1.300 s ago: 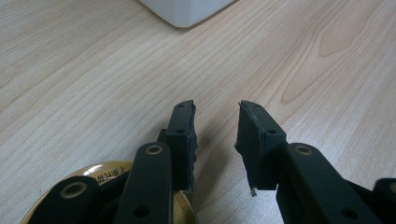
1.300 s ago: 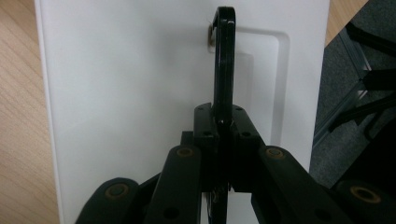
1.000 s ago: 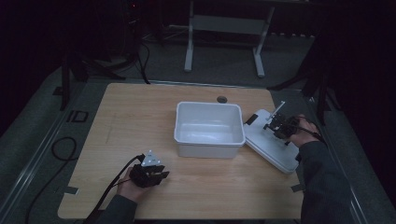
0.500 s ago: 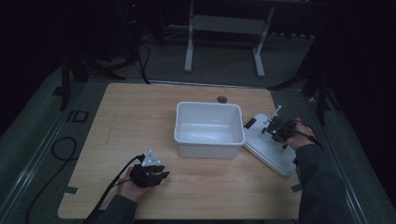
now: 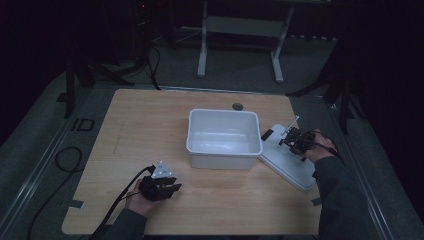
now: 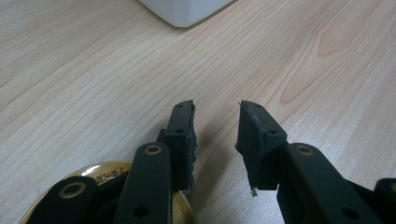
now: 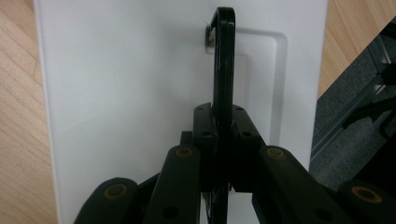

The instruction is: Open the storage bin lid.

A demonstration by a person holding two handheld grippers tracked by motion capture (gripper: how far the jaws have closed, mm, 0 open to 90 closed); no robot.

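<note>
Right gripper (image 7: 223,140): jaws pressed tight on the black handle (image 7: 223,60) of the white lid (image 7: 130,107), the handle standing on edge between the pads; in the high view this gripper (image 5: 295,140) sat over the lid, held by the person's right hand (image 5: 320,147).
Black handle: thin, looped at its far end, rising from a shallow recessed panel in the lid.
White lid (image 5: 287,160): flat, rectangular, at the right side of the worktop (image 5: 150,120), just beside the white bin's right wall with one corner at the worktop's right edge; whether it touched the bin could not be told.
White bin (image 5: 224,150): open-topped, rectangular, near the middle of the worktop.
Left gripper (image 6: 217,135): jaws partly apart with nothing between them, bare wood under the pads; in the high view it (image 5: 167,187) rested low near the front left, well apart from the bin.
Gold disc (image 6: 100,172): round, with printed lettering, under the left gripper's body.
Small dark disc (image 5: 237,106): on the worktop behind the bin.
</note>
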